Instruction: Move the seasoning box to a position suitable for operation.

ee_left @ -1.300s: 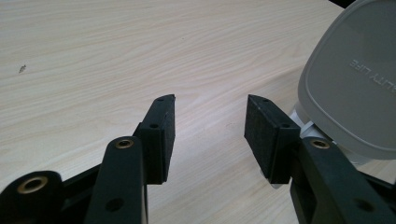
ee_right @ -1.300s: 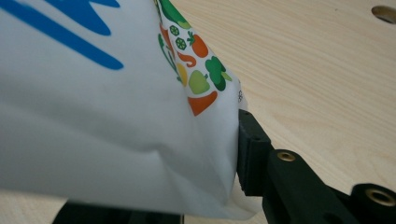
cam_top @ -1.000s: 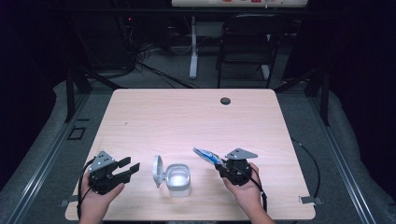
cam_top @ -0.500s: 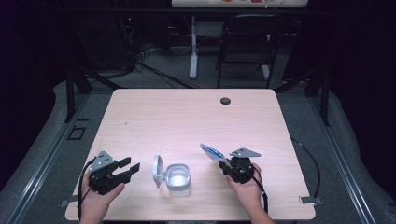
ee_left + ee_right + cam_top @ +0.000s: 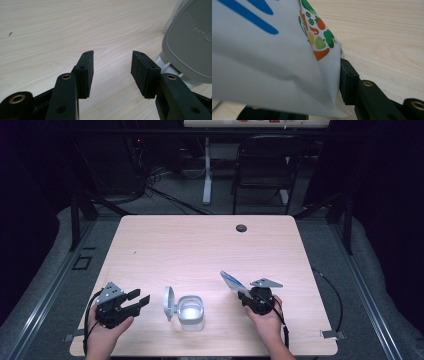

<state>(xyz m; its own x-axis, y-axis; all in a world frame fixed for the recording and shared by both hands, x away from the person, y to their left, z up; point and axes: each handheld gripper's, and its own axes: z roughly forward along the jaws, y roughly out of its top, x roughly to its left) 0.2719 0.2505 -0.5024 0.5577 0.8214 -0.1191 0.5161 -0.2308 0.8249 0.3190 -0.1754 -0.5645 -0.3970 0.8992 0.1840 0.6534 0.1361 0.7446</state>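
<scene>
A small white bin (image 5: 190, 311) stands near the table's front edge with its round lid (image 5: 169, 302) flipped up on its left side. The lid's grey face (image 5: 190, 37) is at the right of the left gripper view. My left gripper (image 5: 141, 300) sits open just left of the bin, with nothing between its jaws (image 5: 112, 70). My right gripper (image 5: 243, 296) is to the right of the bin, shut on a white packet (image 5: 232, 281) with blue print. In the right gripper view the packet (image 5: 269, 57) shows printed vegetables and hides the left jaw.
The wooden table (image 5: 200, 255) has a dark round grommet (image 5: 241, 228) near its far edge. A black chair (image 5: 265, 165) and a white stand (image 5: 206, 170) are on the floor beyond it. Cables trail from both grippers off the front.
My right gripper with the packet has drifted a little to the right, away from the bin. The left gripper and the bin have stayed in place.
</scene>
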